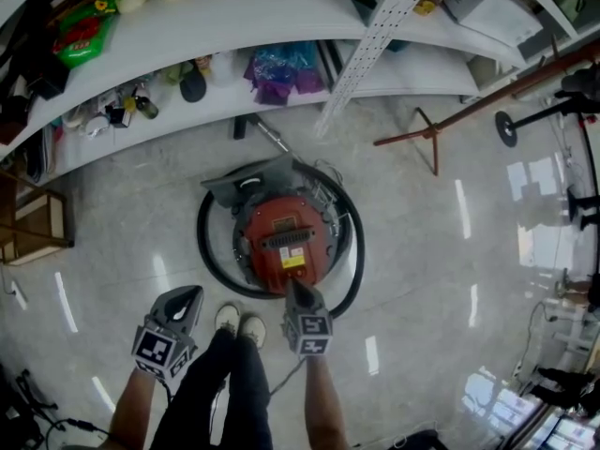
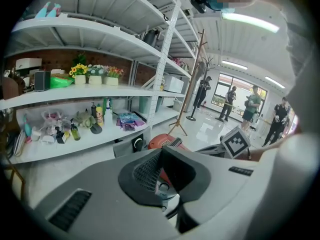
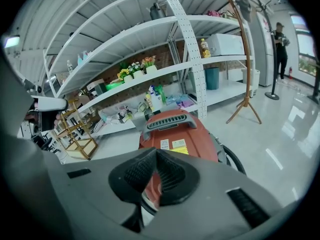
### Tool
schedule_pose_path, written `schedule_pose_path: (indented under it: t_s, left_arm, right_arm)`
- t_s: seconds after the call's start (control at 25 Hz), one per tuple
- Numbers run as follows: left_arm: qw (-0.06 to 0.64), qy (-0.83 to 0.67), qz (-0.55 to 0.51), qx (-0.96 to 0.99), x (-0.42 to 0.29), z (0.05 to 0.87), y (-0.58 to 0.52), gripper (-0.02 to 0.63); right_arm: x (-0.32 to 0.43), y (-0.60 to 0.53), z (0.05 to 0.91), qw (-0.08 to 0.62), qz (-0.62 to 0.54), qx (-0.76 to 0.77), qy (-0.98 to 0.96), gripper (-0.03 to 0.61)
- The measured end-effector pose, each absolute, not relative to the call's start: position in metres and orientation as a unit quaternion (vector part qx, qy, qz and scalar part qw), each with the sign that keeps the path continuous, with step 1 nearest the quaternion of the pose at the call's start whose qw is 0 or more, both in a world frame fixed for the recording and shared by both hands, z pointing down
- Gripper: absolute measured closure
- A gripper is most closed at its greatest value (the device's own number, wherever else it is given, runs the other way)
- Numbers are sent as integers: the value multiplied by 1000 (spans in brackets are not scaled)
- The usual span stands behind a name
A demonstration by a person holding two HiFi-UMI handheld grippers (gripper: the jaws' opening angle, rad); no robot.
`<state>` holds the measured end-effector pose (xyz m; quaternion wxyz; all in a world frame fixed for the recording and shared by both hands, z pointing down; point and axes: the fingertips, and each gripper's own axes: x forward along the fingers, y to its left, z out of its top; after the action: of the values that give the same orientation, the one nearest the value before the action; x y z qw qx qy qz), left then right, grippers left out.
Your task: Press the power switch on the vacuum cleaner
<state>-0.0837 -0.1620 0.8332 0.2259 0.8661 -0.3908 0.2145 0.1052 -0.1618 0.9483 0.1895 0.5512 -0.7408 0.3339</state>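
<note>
Both tools had jaws together and empty: left tool (image 1: 187, 294) idle at lower left, right tool (image 1: 296, 286) over the central vacuum cleaner (image 1: 281, 225), approach apparently needing a push onto its switch.

A long white shelf (image 1: 234, 17) curves across the top at 12 o'clock. A purple bag (image 1: 281, 71) lies on its lower board (bottles (image 2: 97, 115) stand nearby). A wooden coat stand (image 1: 427, 134) is at 2 o'clock. A small wooden rack (image 1: 37, 223) stands at 9 o'clock on the shiny floor (image 1: 422, 251).
</note>
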Motion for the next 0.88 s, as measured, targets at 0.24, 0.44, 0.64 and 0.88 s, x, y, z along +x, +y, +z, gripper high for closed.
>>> schedule_pose_path:
  t_s: [0.24, 0.44, 0.64, 0.88]
  left_arm:
    - [217, -390, 209, 870, -77, 805, -161, 607]
    - [204, -384, 208, 876, -73, 778, -159, 607]
    - [183, -375, 202, 886, -67, 753, -156, 607]
    - [173, -374, 195, 890, -64, 721, -154, 607]
  right_arm:
    - [109, -158, 914, 177, 326, 553, -746, 566]
    - [110, -152, 881, 171, 318, 557, -748, 566]
    - [111, -149, 846, 161, 302, 562, -753, 566]
    - [113, -147, 803, 145, 293, 571, -753, 566]
